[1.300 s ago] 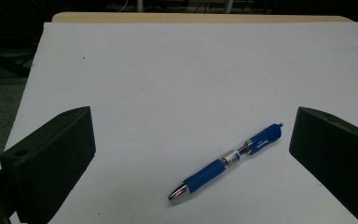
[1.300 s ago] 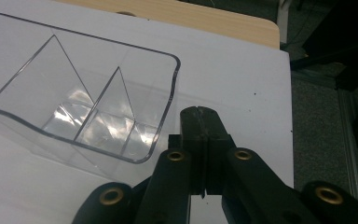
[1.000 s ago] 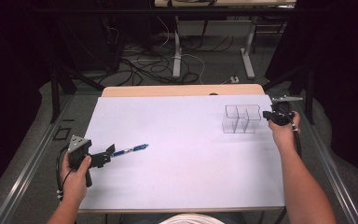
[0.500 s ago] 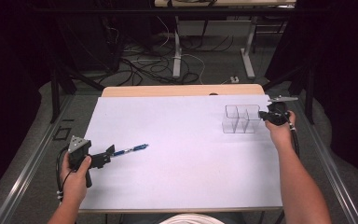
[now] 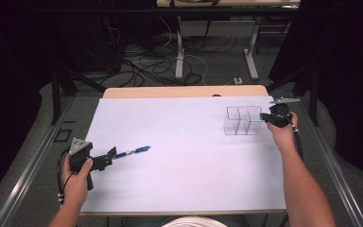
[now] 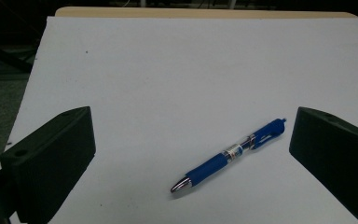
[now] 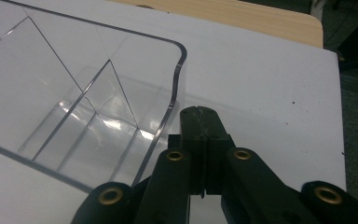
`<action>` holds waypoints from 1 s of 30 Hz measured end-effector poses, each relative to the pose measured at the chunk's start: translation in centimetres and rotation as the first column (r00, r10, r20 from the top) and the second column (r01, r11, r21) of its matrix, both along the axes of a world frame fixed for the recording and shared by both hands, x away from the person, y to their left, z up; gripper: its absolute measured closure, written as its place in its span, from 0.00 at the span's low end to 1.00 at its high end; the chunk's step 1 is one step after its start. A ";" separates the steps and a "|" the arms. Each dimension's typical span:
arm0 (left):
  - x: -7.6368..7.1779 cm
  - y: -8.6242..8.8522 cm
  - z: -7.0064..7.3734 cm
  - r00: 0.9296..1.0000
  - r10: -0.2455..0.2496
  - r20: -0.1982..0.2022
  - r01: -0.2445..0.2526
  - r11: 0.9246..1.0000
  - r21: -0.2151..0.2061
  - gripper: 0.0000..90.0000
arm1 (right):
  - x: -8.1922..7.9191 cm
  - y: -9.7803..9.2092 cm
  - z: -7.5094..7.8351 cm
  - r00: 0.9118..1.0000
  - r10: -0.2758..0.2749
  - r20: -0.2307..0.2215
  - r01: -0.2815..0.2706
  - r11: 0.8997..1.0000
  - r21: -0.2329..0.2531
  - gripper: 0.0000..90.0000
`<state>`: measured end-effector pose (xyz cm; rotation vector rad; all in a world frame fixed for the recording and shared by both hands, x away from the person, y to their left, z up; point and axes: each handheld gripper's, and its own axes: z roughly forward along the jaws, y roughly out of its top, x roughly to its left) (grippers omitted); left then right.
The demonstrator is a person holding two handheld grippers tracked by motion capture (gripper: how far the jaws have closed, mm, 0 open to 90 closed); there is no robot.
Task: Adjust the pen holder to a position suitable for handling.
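Observation:
A blue pen (image 5: 133,152) lies on the white table top (image 5: 184,165) at the left, its metal tip toward me. My left gripper (image 5: 108,156) sits just short of that tip, low over the table. In the left gripper view the pen (image 6: 228,156) lies ahead between the wide-apart jaws of the left gripper (image 6: 191,144), which is open and touches nothing. A clear divided plastic box (image 5: 242,120) stands at the right. My right gripper (image 5: 263,117) is at its right wall. In the right gripper view the right gripper (image 7: 200,123) is shut, just outside the box's (image 7: 74,102) rim.
A wooden strip (image 5: 184,91) runs along the table's far edge. Beyond it the floor holds cables and metal desk legs (image 5: 179,52). A metal rail (image 5: 26,175) runs along the left side below the table.
My right gripper has edged slightly left, closer to the clear box. The left gripper and the pen have stayed where they were.

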<state>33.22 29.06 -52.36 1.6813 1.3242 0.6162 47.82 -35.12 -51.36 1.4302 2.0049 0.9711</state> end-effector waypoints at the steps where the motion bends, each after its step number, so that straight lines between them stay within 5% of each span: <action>1: 0.0 0.0 0.0 1.000 0.000 0.000 0.000 1.000 0.000 0.00 | 0.0 0.0 0.0 1.000 0.000 0.000 0.000 1.000 0.000 1.00; 30: 0.0 0.1 0.0 1.000 0.005 0.001 -0.005 1.000 -0.004 0.00 | 0.0 5.7 -0.6 0.996 0.084 -0.002 -0.084 0.993 0.078 1.00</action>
